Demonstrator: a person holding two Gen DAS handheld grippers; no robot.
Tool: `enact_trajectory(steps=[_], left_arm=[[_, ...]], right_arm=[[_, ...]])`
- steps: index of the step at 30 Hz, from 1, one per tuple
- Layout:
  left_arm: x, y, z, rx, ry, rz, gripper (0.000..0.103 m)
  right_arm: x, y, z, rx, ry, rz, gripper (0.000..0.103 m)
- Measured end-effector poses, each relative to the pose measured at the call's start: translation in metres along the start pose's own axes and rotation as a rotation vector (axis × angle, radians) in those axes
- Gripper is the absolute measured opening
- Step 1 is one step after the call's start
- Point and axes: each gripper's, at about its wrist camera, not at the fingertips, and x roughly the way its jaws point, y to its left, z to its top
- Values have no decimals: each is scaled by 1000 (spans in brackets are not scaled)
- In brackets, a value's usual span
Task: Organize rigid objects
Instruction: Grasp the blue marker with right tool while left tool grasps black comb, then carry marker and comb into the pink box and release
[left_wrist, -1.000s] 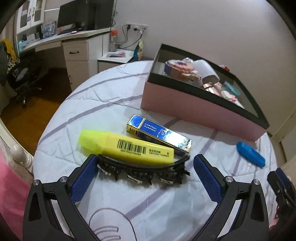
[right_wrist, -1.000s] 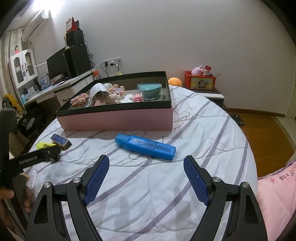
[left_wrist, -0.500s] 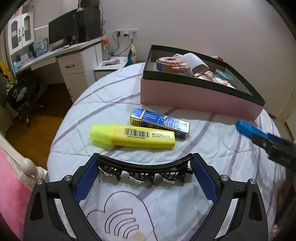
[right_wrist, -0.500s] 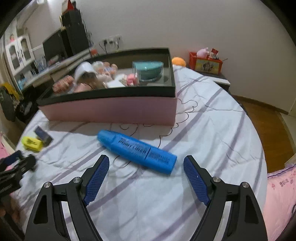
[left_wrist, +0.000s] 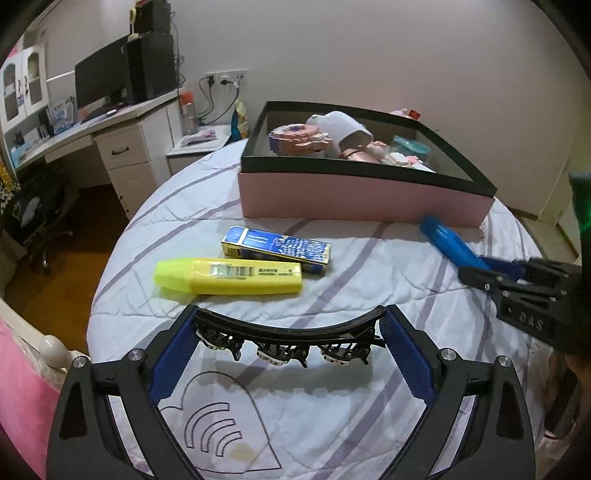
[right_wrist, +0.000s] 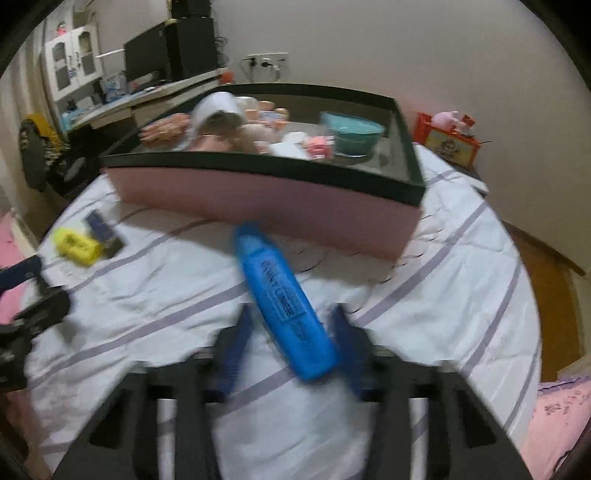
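Observation:
My left gripper (left_wrist: 291, 325) is shut on a black curved hair clip (left_wrist: 288, 328), which spans from pad to pad just above the bedspread. A yellow highlighter (left_wrist: 236, 275) and a small blue-and-gold box (left_wrist: 277, 249) lie ahead of it. In the blurred right wrist view, my right gripper (right_wrist: 291, 314) is closing, its pads on both sides of a blue highlighter (right_wrist: 280, 291). That highlighter points away towards the pink storage box (right_wrist: 258, 206). The left wrist view shows the right gripper (left_wrist: 491, 269) at the right, holding the blue highlighter (left_wrist: 447, 243) by its near end.
The pink box with a black rim (left_wrist: 362, 195) sits on the far side of the round striped bed (left_wrist: 369, 295) and holds several toys and a teal bowl (right_wrist: 351, 134). A white desk (left_wrist: 122, 147) with a monitor stands at the back left; the bed's edge drops off on all sides.
The left gripper took hold of the hair clip and drew it back from the yellow highlighter. The right gripper moved up to the blue highlighter and shut on it; the highlighter now points lengthwise.

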Motion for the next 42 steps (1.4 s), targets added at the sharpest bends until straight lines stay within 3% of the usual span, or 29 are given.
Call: enact_trajectory(steps=[2,9,11,12,14,29,33,42], left_arm=[[2,-2,-1,7,5,-9,97],[3,-7,-6,38,0,-2,97],[2,-8,-6,40,-4,-2,97],[1,-8,-5,40,-10,-3,97],[-2,-9,-3,41,-20,0,97],[-26,-23,17,65,-119,22,97],[-37,-31,24,79,-154,25,97],[-49,-47,46,108,-213,28,97]], right_arm=[[-3,9,-4,-10,5,50,26],[7,17,4,-15,-19,21,33],[9,17,7,-23,-15,9,33],[9,18,7,-25,-17,3,26],[6,20,6,-15,-22,-7,26],[-63,32,-18,76,-184,62,26],[-77,36,-16,82,-221,94,26],[-92,28,-5,96,-271,79,26]])
